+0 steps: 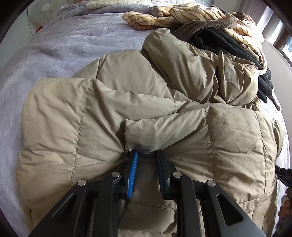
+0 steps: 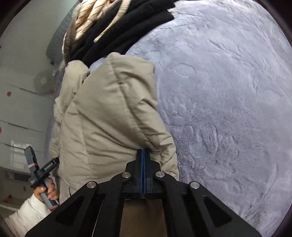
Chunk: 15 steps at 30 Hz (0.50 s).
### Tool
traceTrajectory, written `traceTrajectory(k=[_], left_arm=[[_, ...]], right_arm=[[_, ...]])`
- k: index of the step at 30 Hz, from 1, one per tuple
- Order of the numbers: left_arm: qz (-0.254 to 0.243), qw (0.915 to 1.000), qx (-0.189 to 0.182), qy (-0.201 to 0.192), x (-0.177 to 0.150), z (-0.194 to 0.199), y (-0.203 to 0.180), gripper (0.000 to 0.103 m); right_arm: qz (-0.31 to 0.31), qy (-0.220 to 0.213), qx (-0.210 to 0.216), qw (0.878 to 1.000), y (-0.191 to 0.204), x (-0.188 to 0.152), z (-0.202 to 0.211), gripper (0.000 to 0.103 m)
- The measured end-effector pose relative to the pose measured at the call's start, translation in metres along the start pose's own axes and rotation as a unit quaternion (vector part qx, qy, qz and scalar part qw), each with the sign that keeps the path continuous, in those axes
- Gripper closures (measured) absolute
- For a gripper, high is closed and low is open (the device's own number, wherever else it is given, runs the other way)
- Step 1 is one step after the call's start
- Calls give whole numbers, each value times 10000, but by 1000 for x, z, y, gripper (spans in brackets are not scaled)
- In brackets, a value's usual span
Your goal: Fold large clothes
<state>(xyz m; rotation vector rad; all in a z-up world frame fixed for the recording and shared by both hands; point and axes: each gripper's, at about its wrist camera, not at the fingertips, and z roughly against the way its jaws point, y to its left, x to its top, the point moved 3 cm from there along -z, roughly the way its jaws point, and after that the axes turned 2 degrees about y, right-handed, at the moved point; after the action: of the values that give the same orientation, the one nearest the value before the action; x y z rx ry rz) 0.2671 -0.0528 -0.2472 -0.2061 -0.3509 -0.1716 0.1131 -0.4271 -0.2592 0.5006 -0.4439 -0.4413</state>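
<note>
A large beige puffer jacket [image 1: 146,102] lies crumpled on a bed with a lilac plush blanket [image 1: 63,45]. My left gripper [image 1: 147,152] has its blue-padded fingers narrowed on a sleeve cuff of the jacket, with a gap still between the pads. In the right wrist view my right gripper [image 2: 143,151] is shut on an edge of the same jacket [image 2: 109,118], whose fabric is lifted above the blanket [image 2: 228,109]. The left gripper's handle and the hand holding it show at the lower left [image 2: 42,178].
A pile of other clothes sits at the far side: a cream striped fleece [image 1: 182,14] and a black fleece garment [image 1: 228,47], also in the right wrist view [image 2: 127,23]. A white wall and a fan [image 2: 43,82] are beyond the bed's edge.
</note>
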Motion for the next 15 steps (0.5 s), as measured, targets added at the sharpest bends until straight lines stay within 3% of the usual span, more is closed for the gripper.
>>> traceTrajectory(k=[3, 7, 13, 15], left_arm=[[-14, 10000, 48, 0, 0, 4, 0, 80], [216, 9995, 221, -16, -4, 32, 5, 80], [72, 9991, 410, -12, -34, 74, 6, 80], [61, 9989, 459, 116, -50, 82, 5, 80]], right_arm=[[-115, -53, -207, 9997, 5, -1, 10, 103], [299, -172, -636, 9974, 26, -14, 39, 100], [386, -29, -861, 9955, 32, -48, 63, 99], [385, 58, -949, 9947, 33, -60, 67, 90]])
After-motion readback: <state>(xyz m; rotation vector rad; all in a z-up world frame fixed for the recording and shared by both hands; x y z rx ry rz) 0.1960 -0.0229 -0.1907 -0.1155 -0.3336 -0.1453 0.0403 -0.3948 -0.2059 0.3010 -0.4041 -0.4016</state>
